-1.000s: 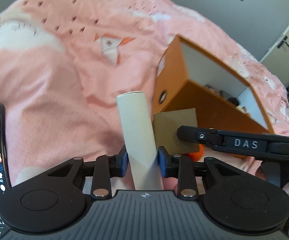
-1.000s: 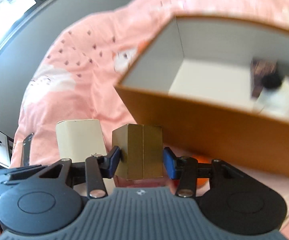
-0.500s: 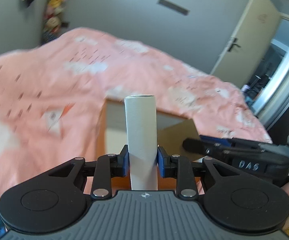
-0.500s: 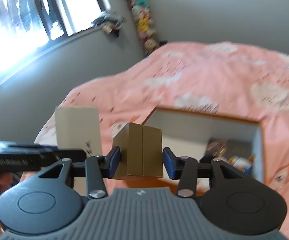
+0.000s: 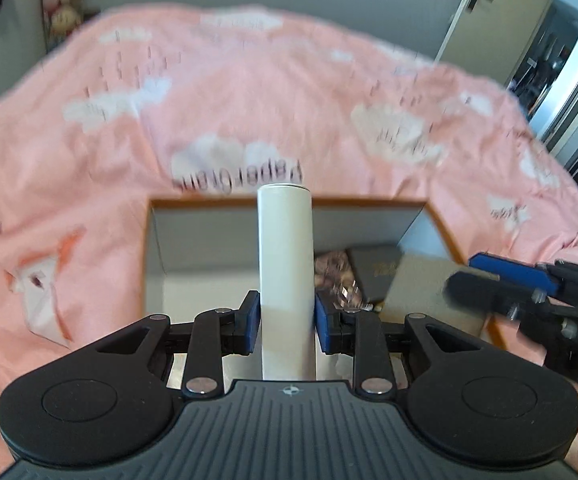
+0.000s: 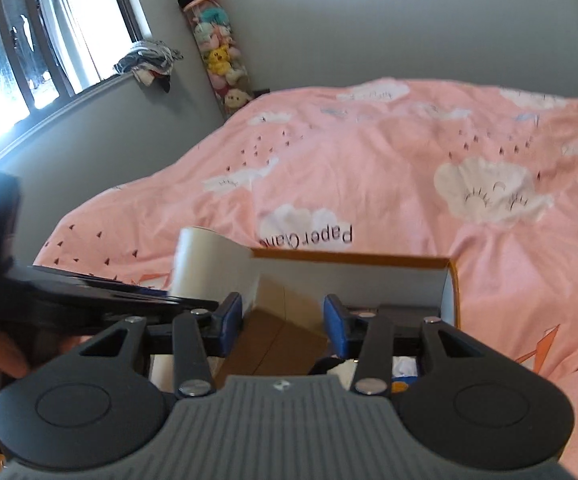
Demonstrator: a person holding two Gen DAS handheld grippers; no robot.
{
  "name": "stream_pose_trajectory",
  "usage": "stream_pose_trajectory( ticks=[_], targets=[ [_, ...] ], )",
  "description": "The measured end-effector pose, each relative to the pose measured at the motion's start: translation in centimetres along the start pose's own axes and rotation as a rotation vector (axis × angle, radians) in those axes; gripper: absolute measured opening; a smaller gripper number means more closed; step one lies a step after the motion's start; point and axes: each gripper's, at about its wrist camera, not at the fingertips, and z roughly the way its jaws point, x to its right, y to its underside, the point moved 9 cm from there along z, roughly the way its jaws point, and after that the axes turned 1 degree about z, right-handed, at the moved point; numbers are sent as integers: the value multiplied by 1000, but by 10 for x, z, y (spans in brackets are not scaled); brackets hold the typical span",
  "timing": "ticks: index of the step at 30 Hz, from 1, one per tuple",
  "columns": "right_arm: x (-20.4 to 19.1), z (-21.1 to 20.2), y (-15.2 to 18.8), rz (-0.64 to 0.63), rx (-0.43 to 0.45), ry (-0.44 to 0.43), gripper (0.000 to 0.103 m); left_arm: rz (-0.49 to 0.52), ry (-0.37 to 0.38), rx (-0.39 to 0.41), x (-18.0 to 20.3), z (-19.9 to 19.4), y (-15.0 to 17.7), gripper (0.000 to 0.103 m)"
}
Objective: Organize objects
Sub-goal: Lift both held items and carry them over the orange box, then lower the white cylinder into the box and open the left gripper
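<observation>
My left gripper (image 5: 285, 320) is shut on a white cylinder (image 5: 286, 264) that stands upright over the open orange box (image 5: 289, 202) on the pink bed. My right gripper (image 6: 283, 320) has its jaws wide apart; the brown cardboard box (image 6: 277, 340) sits tilted between and below them, apart from the right pad and seemingly loose. It also shows in the left wrist view (image 5: 429, 296), inside the orange box at right. The white cylinder shows in the right wrist view (image 6: 213, 268) at left. The orange box wall (image 6: 349, 258) lies just ahead.
The orange box holds a dark book (image 5: 377, 270) and a crinkly packet (image 5: 335, 276). The pink bedspread (image 6: 369, 168) surrounds it. A grey wall, a window at left and a column of plush toys (image 6: 217, 52) lie behind. A door (image 5: 489, 12) stands at right.
Both grippers swung up over the orange box. The right gripper's jaws opened and the brown cardboard box dropped lower and tilted. The left gripper kept hold of the white cylinder.
</observation>
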Motion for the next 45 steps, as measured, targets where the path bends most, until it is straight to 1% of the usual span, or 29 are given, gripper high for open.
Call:
stream_pose_trajectory(
  ticks=[1, 3, 4, 6, 8, 10, 14, 17, 20, 24, 28, 32, 34, 38, 43, 45],
  targets=[
    [3, 5, 0, 0, -11, 2, 0, -2, 9, -33, -1, 8, 2, 32],
    [8, 14, 1, 19, -27, -10, 0, -8, 9, -99, -5, 26, 9, 32],
    [10, 20, 2, 24, -40, -11, 0, -1, -7, -126, -6, 33, 13, 32],
    [14, 31, 2, 21, -53, -7, 0, 19, -43, -162, -11, 44, 22, 32],
    [16, 38, 4, 18, -76, -14, 0, 14, -40, -190, -16, 51, 28, 32],
    [16, 44, 8, 5, -94, -15, 0, 15, -57, -233, -19, 56, 32, 32],
    [17, 57, 17, -2, -133, -16, 0, 91, -100, -274, -22, 65, 39, 33],
    [18, 65, 24, -3, -159, -11, 1, 161, -109, -269, -17, 61, 39, 35],
    [16, 73, 31, -12, -190, -18, 1, 239, -150, -239, -16, 52, 34, 36],
    [8, 79, 38, -33, -221, -32, 1, 320, -183, -242, -16, 49, 33, 36],
    [2, 83, 44, -42, -241, -37, 4, 345, -184, -239, -16, 51, 31, 37],
    [1, 83, 48, -50, -257, -40, 4, 368, -253, -233, -24, 52, 27, 36],
    [1, 84, 49, -55, -263, -38, 4, 377, -285, -234, -29, 52, 26, 33],
    [-4, 88, 49, -61, -273, -52, 5, 410, -304, -232, -32, 53, 27, 31],
    [-16, 95, 49, -103, -291, -73, 5, 503, -384, -229, -29, 60, 30, 29],
    [-22, 98, 49, -122, -306, -88, 5, 517, -384, -218, -28, 59, 29, 29]
  ],
)
